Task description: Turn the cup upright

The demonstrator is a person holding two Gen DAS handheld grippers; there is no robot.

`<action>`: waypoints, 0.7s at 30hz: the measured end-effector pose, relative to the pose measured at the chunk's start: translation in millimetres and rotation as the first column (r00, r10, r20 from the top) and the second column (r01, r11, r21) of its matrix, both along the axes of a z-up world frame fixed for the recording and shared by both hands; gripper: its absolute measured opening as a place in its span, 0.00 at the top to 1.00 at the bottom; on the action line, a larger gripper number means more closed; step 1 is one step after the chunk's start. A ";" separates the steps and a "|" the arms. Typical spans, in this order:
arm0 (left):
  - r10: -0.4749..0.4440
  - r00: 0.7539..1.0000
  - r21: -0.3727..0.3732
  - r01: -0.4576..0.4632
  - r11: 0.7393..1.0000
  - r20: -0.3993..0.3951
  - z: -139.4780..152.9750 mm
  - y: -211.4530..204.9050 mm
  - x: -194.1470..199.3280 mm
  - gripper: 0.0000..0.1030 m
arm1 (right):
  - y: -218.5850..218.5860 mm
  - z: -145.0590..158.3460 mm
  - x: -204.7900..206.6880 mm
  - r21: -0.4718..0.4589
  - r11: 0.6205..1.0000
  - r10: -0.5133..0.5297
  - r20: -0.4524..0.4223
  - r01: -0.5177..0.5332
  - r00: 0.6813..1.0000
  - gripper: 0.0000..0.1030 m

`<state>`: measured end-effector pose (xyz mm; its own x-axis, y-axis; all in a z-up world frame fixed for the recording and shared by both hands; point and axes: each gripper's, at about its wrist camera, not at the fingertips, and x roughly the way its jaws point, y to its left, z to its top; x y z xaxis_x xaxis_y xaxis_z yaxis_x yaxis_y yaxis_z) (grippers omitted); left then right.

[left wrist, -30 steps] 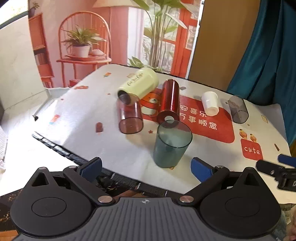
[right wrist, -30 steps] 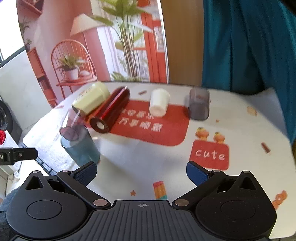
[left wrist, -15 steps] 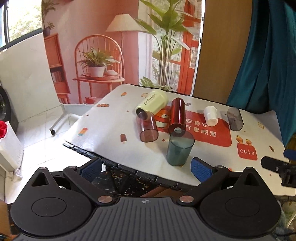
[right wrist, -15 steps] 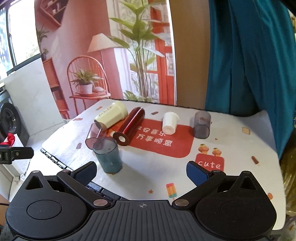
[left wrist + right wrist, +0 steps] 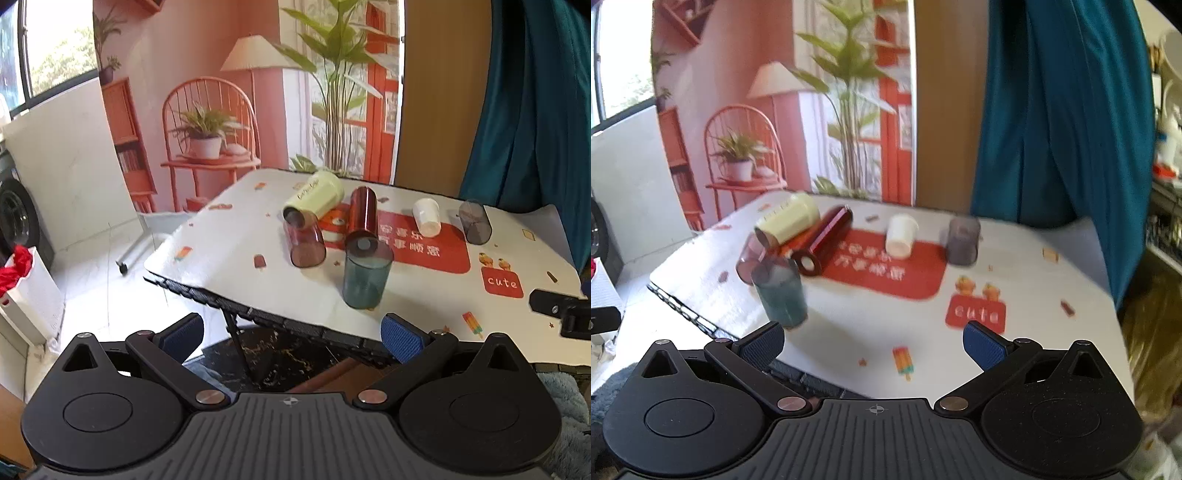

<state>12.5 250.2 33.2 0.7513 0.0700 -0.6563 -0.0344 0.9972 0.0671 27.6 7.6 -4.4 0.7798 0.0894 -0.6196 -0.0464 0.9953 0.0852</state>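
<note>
A teal see-through cup (image 5: 365,278) stands upright near the table's front edge; it also shows in the right wrist view (image 5: 781,291). Behind it lie a pink see-through cup (image 5: 303,242), a cream mug (image 5: 314,199), a red tumbler (image 5: 362,219), a small white cup (image 5: 426,218) and a grey see-through cup (image 5: 474,221), all on their sides. My left gripper (image 5: 291,330) is open and empty, off the table's front edge. My right gripper (image 5: 873,341) is open and empty, over the front edge.
The table (image 5: 229,236) has a white cloth with a red panel (image 5: 436,251). A teal curtain (image 5: 1052,129) hangs at the back right. A white bin (image 5: 29,295) stands on the floor at the left. The right gripper's tip (image 5: 561,310) shows at the right.
Both grippers have pulled back and up from the table, so the cups look smaller and farther. The teal cup stays upright; no cup has moved.
</note>
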 end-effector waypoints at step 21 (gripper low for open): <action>0.008 0.999 0.022 -0.007 1.000 -0.045 -25.0 -2.9 4.0 0.00 | 0.0 -28.4 11.1 0.020 1.000 0.018 -0.079 -0.017 0.997 0.00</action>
